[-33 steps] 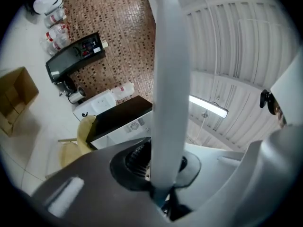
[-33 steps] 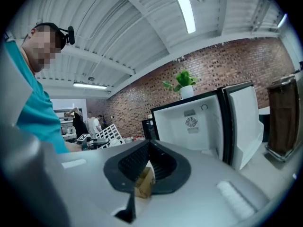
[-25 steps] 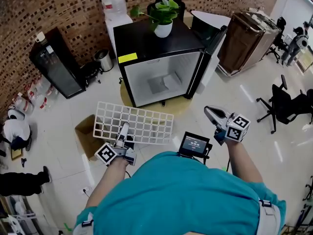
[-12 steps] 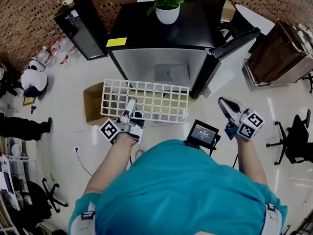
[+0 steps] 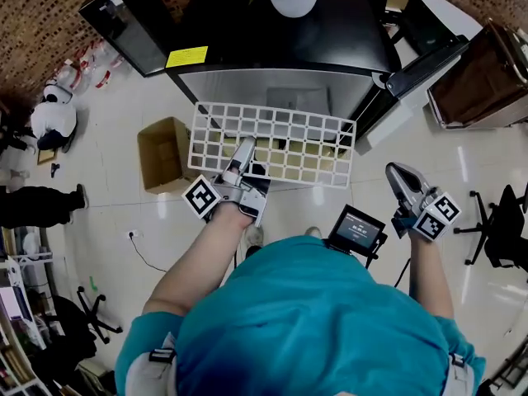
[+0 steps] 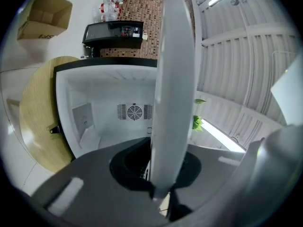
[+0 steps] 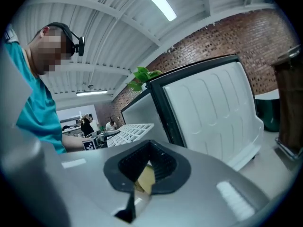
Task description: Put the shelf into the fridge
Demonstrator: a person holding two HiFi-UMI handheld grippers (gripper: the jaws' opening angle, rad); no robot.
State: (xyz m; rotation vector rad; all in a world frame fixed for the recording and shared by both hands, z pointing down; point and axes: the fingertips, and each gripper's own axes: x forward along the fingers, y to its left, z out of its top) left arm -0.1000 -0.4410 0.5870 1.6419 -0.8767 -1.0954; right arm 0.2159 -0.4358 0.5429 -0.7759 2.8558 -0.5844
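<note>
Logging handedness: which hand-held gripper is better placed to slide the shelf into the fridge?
Left. The left hand-held gripper grips the white grid shelf before the open fridge; the right hand-held gripper is shut, empty, aside.

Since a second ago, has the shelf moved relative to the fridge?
Yes. The shelf has moved toward the fridge; its far edge now sits at the opening.

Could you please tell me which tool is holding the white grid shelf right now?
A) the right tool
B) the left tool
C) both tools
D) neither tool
B: the left tool clamps the shelf at its near edge, while the right tool is off to the side, clear of it.
</note>
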